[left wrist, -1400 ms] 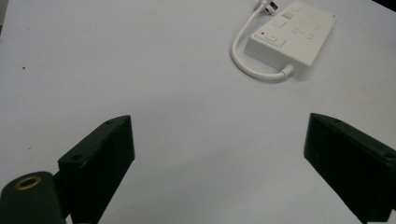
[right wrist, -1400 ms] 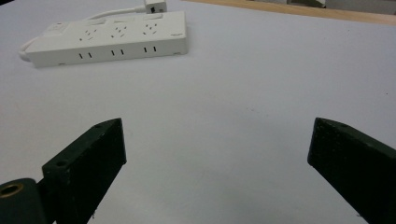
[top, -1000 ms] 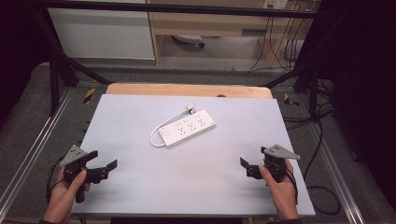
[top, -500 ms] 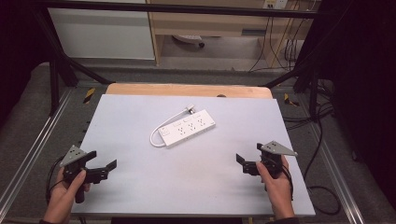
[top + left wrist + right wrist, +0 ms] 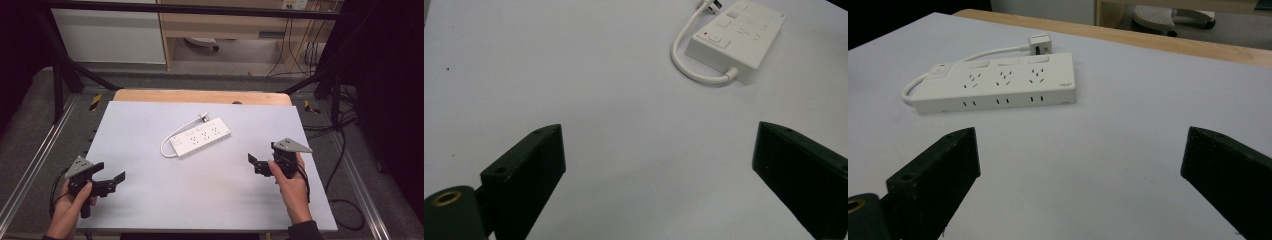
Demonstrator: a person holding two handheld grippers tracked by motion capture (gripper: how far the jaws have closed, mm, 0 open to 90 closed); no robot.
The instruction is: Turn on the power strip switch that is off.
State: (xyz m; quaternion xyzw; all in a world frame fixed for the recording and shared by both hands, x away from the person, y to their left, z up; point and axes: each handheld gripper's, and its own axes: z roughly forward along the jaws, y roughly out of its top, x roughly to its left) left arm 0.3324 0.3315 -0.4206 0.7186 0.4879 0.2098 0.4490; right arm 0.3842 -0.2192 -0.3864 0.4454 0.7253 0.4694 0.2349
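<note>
Right hand-held gripper (image 5: 256, 164), jaws open, has advanced toward the power strip (image 5: 199, 137) at centre frame; approach begun.

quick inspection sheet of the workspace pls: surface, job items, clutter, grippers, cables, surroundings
Surface: pale grey table top, bare apart from one item; wooden edge along the far side.
Job's things: white power strip lies flat near the middle, sockets up, its short cord looped round to the plug at its far side.
Clutter: nothing seen.
Grippers: left hand-held gripper open, holding nothing, near the front left corner; right hand-held gripper open, holding nothing, right of the strip. Neither touches the strip.
Cables: black cables on the floor at right; more hang by the shelf.
Surroundings: dark metal frame, white cabinet, wooden shelf unit.
</note>
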